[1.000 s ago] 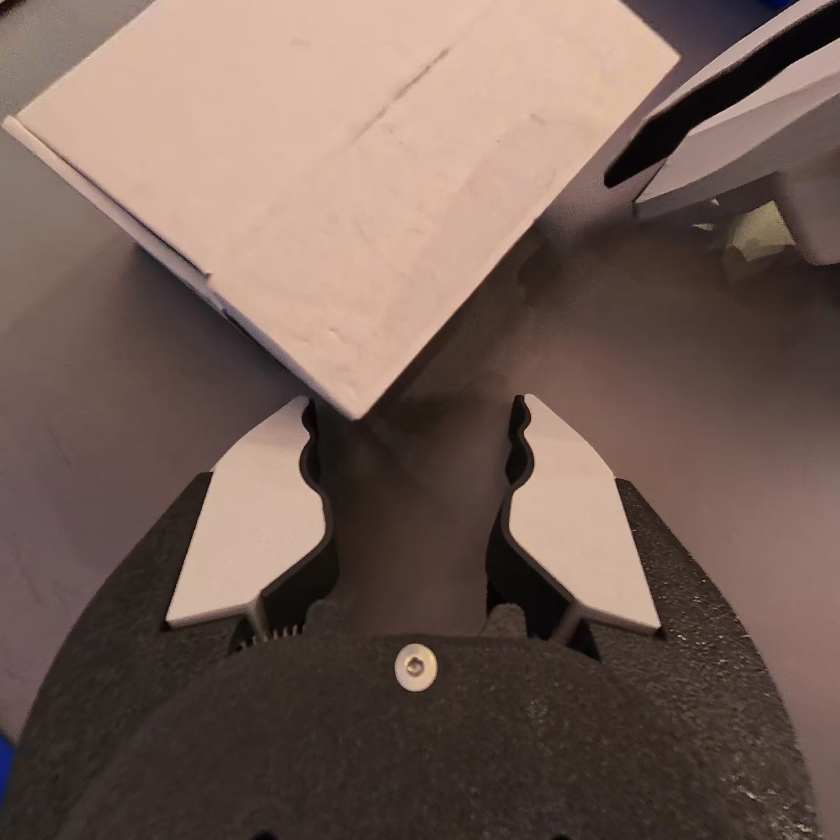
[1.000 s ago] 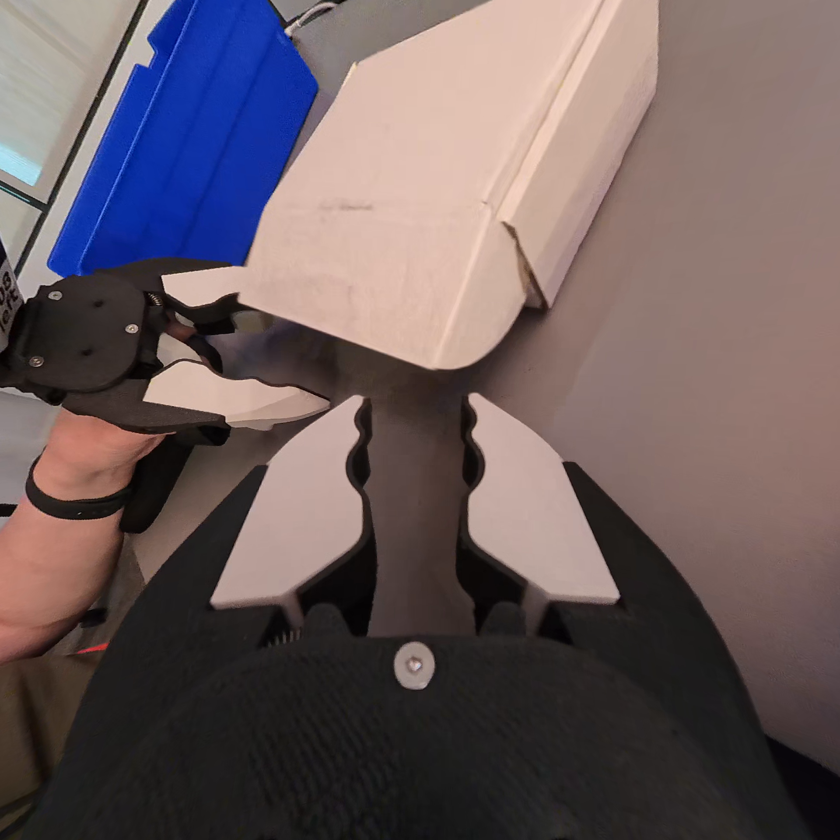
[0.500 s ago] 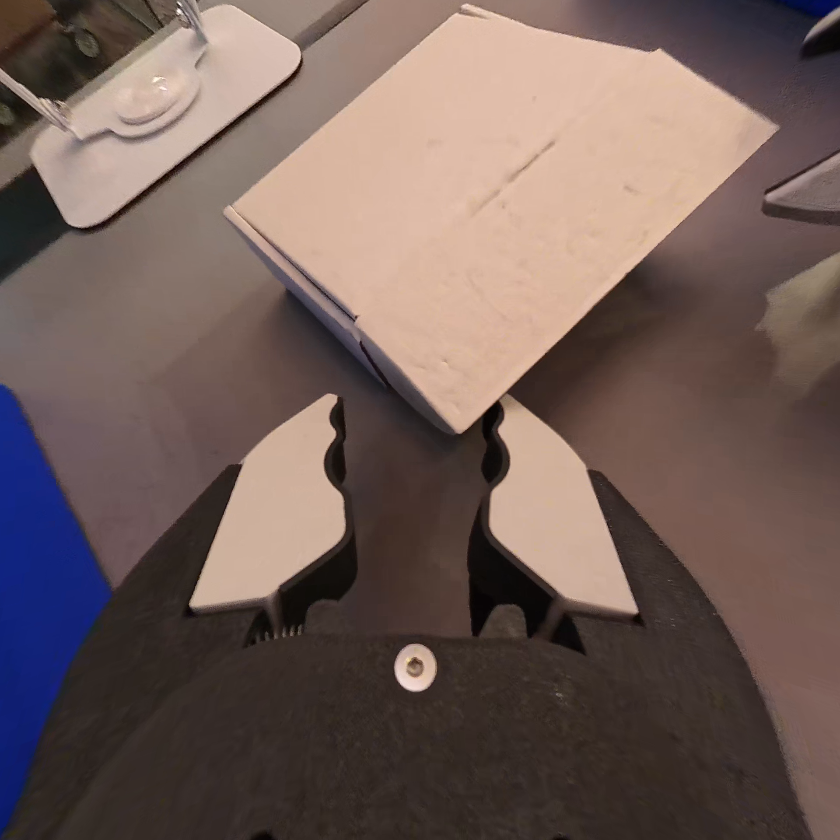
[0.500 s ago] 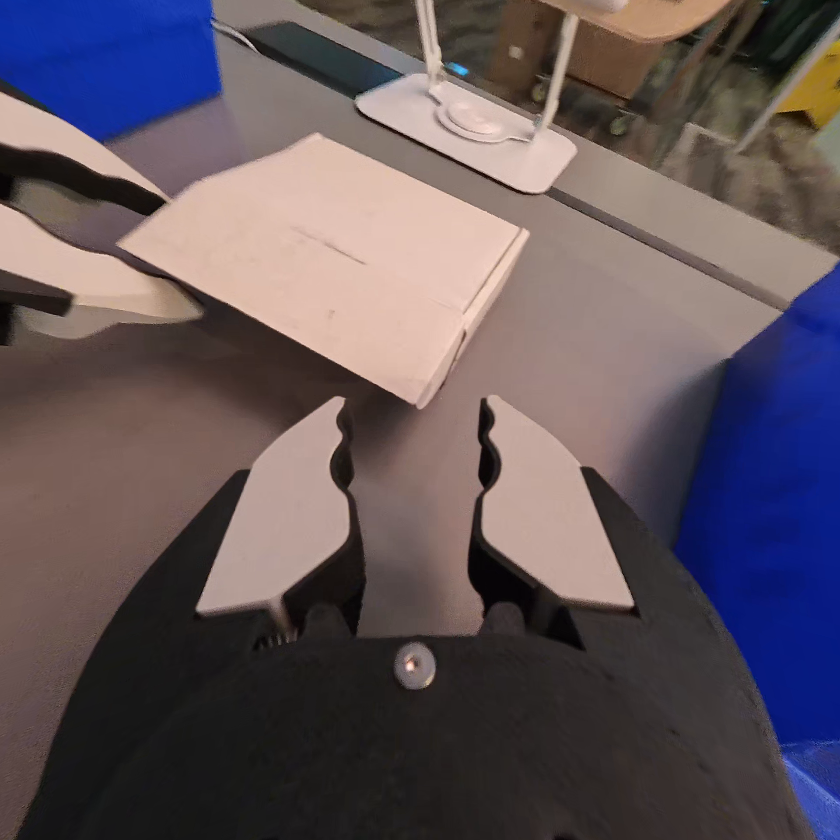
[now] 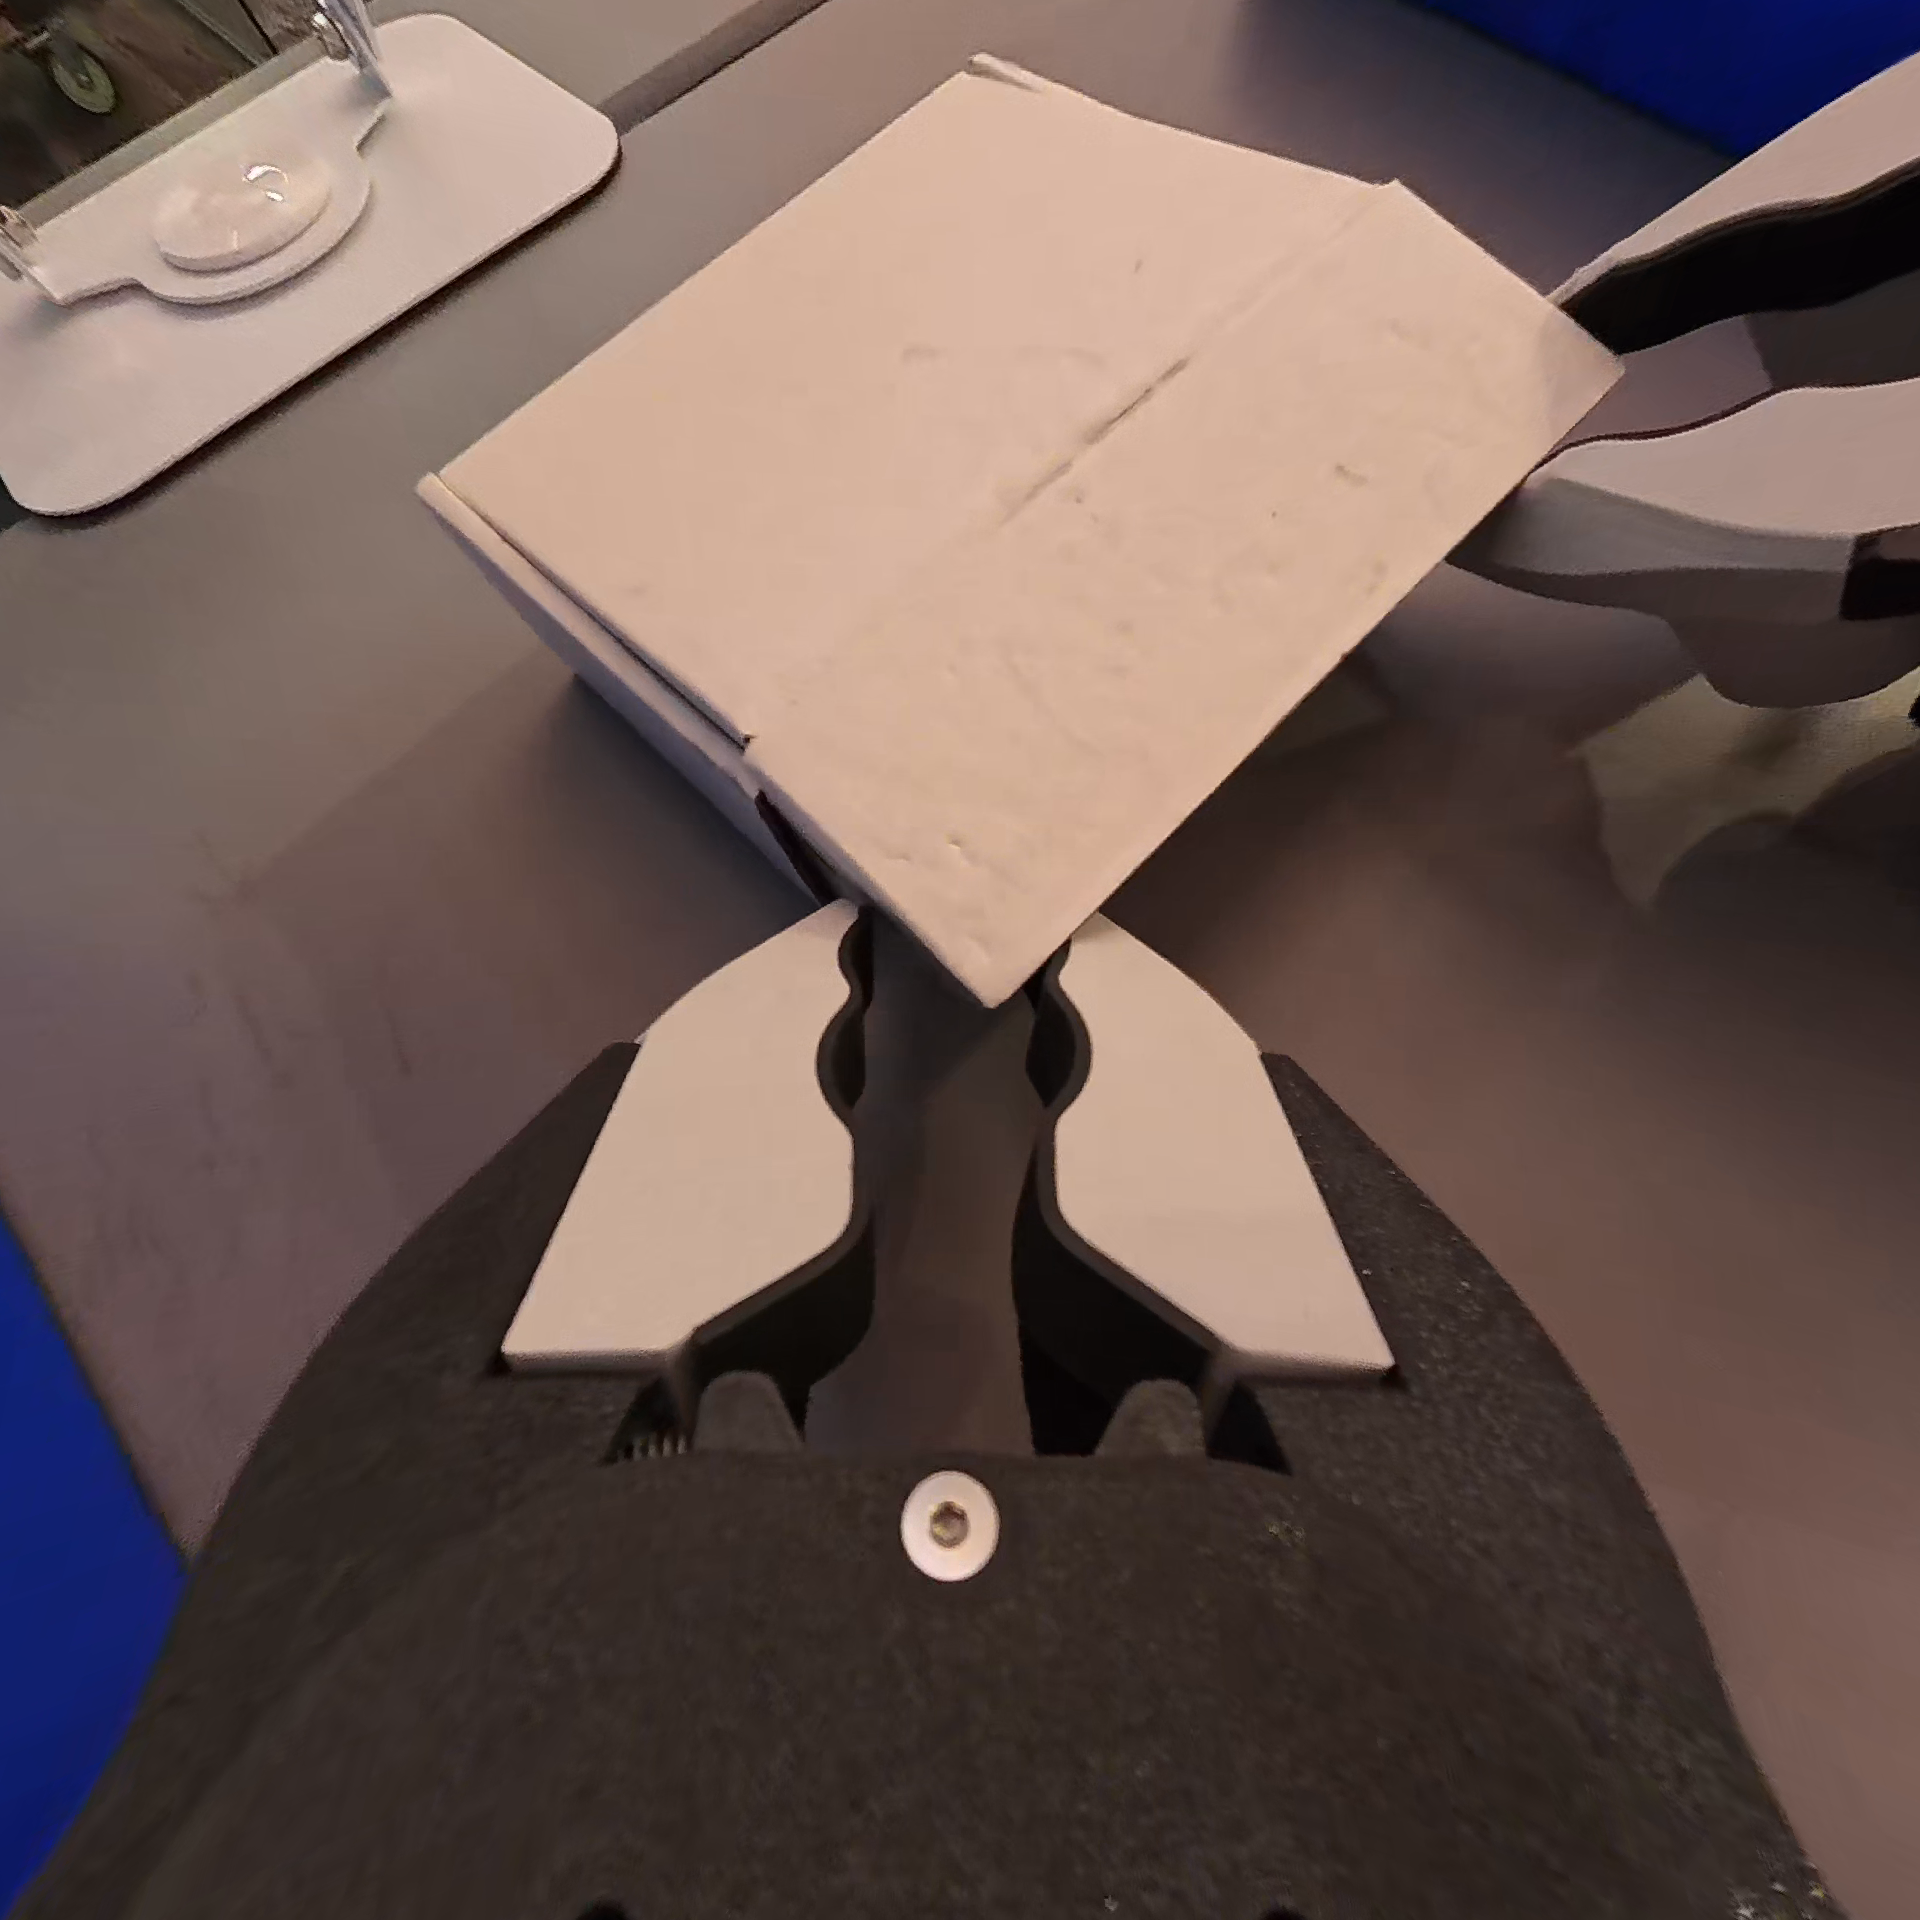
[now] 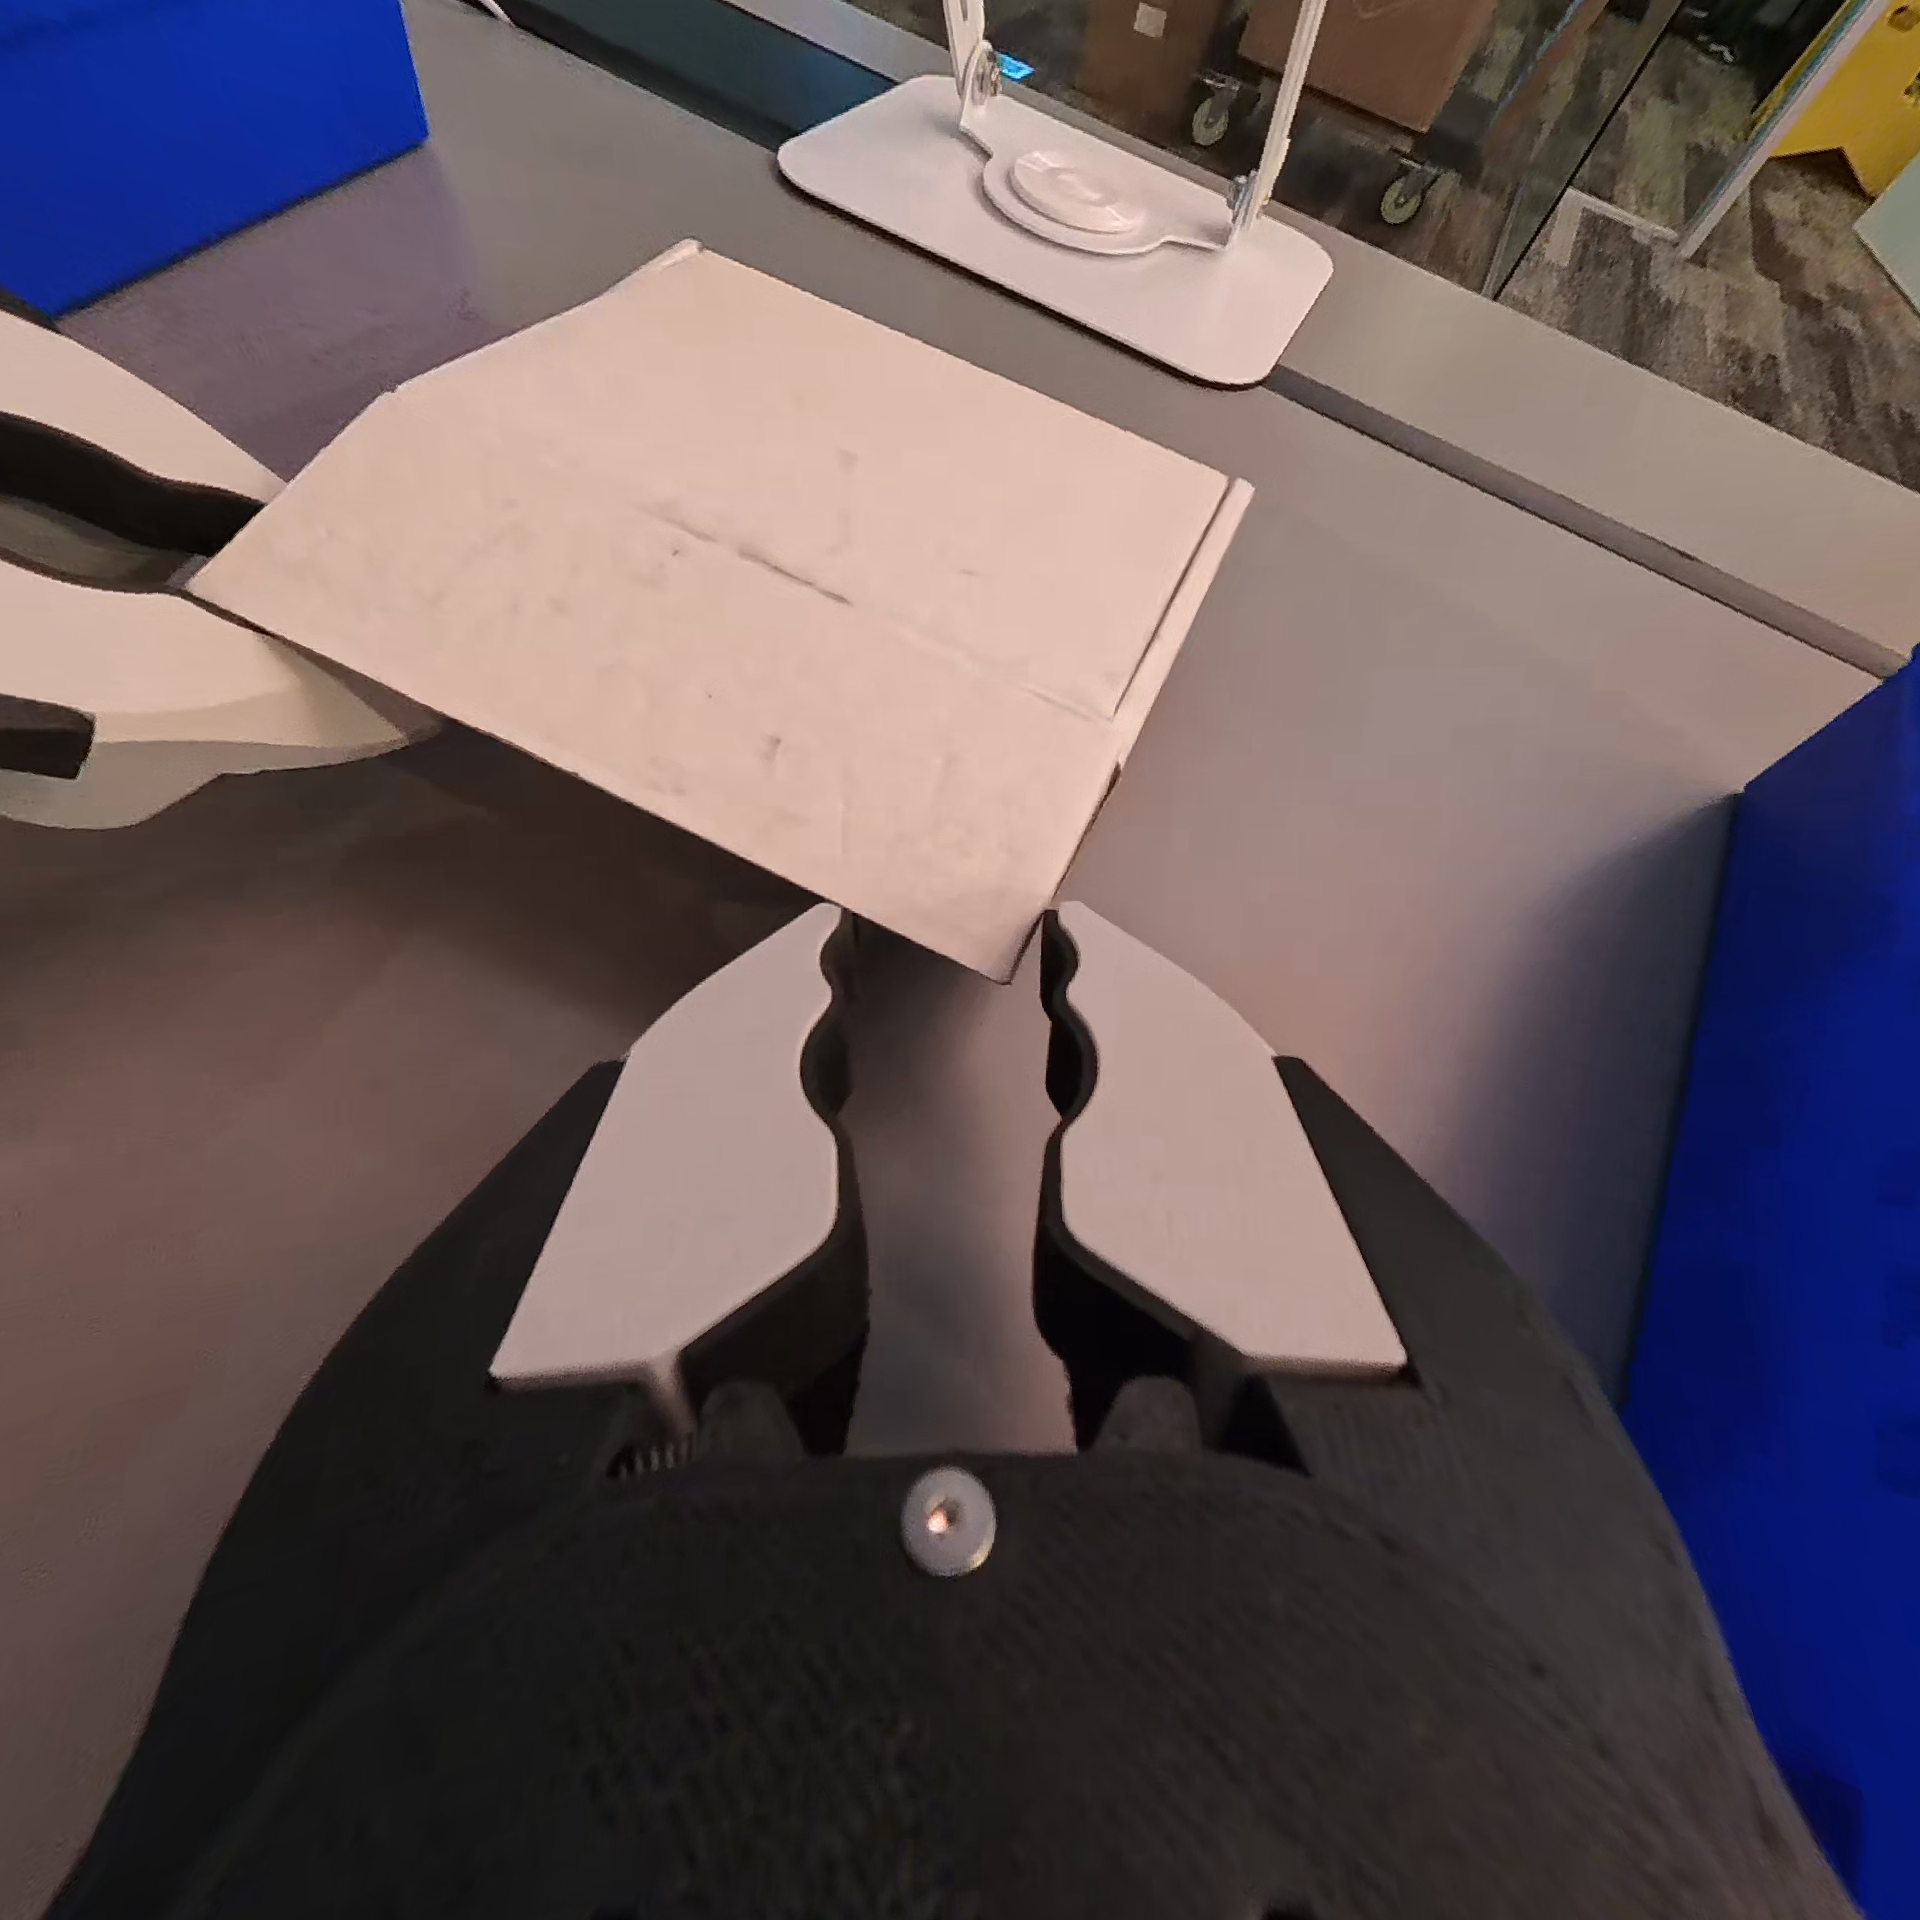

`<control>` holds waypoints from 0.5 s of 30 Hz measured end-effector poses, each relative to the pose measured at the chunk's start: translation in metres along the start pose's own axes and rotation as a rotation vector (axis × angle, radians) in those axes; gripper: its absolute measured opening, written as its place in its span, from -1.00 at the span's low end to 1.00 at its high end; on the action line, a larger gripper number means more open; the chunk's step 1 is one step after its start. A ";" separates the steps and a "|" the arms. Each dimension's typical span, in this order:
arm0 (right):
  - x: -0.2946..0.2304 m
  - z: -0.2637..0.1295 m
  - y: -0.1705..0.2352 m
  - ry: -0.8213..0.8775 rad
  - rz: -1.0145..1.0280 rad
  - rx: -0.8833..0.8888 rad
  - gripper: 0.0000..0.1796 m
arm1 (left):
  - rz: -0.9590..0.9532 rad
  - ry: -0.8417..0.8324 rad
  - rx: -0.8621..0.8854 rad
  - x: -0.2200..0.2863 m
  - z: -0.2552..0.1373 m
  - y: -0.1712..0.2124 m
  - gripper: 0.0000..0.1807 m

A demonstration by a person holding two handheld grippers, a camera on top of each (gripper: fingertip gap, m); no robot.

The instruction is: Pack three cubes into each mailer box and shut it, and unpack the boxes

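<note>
A white mailer box (image 5: 987, 499) lies shut on the grey table (image 5: 312, 935), its front flap folded out flat and raised above the table. My left gripper (image 5: 951, 935) is open with narrowed jaws, and the flap's near corner sits over the gap. My right gripper (image 6: 940, 925) is open the same way at the flap's other corner. The box also shows in the right wrist view (image 6: 727, 603). The right gripper's fingers (image 5: 1714, 499) show at the right of the left wrist view, and the left gripper's fingers (image 6: 135, 665) at the left of the right wrist view. No cubes are visible.
A white stand base (image 5: 312, 260) sits at the table's far edge, also seen in the right wrist view (image 6: 1091, 229). Blue bins stand at the left (image 5: 52, 1455) and the right (image 6: 1818, 1143), with another blue bin (image 6: 208, 104) at the far left.
Both grippers swung round to face the box's front flap and moved up to its two corners. The left jaws narrowed. The box now lies farther from the edge with the flap raised.
</note>
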State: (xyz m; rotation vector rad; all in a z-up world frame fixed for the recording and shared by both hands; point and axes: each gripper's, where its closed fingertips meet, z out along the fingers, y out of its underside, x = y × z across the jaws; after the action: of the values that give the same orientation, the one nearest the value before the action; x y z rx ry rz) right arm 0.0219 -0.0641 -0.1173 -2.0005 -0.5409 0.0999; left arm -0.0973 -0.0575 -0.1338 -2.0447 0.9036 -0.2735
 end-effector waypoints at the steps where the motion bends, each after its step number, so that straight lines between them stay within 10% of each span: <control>1: 0.000 0.000 0.000 -0.008 0.013 0.000 -0.62 | -0.001 0.005 0.003 0.000 0.001 0.000 -0.70; 15: -0.021 -0.001 -0.004 -0.240 0.105 0.031 -0.44 | -0.105 0.138 0.013 0.007 0.004 -0.003 -0.18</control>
State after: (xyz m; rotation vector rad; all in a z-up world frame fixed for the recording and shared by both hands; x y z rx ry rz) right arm 0.0020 -0.0724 -0.1169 -1.9984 -0.5820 0.4151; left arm -0.0890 -0.0586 -0.1347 -2.0837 0.8760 -0.4813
